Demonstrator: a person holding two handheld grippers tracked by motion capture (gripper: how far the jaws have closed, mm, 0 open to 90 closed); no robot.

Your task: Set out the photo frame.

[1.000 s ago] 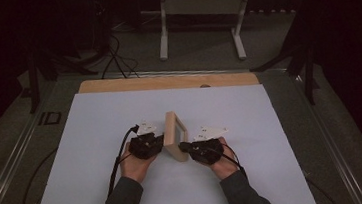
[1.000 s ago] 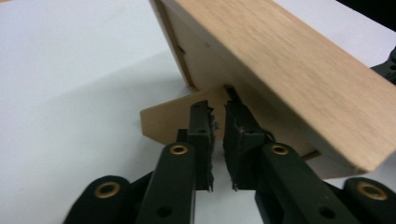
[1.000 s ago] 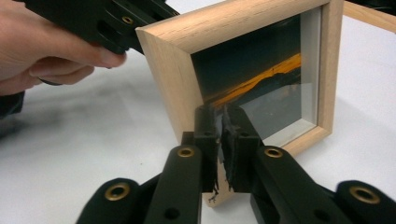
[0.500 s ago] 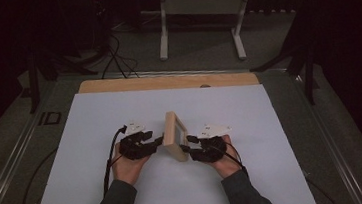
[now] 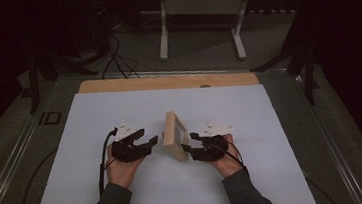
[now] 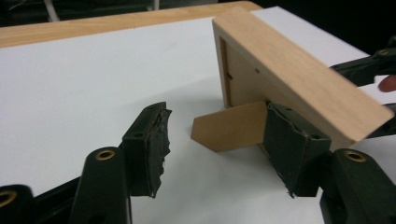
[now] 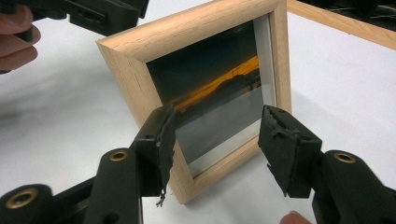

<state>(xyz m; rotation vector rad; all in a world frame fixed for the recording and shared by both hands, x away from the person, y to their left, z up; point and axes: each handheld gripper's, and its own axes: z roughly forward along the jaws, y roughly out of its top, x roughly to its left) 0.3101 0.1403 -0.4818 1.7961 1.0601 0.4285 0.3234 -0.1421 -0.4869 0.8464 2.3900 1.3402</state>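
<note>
A small light-wood photo frame (image 5: 174,135) stands upright on its back prop at the middle of the white sheet. My left gripper (image 5: 150,142) is open just left of it; in the left gripper view the frame's back (image 6: 289,79) and its brown prop (image 6: 231,126) lie beyond my open left gripper (image 6: 224,154). My right gripper (image 5: 189,151) is open at the frame's near right corner. The right gripper view faces the glass front (image 7: 219,93), which holds a dark sunset picture, and my right gripper (image 7: 217,144) stands open close before it.
The white sheet (image 5: 250,110) covers the table, with a wooden strip (image 5: 167,81) along its far edge. Beyond the table are a white metal stand (image 5: 197,5), dark tripod legs and cables on a grey floor. Metal rails run along both table sides.
My left gripper has drawn back to the left, away from the frame. The right gripper and the frame have stayed put.
</note>
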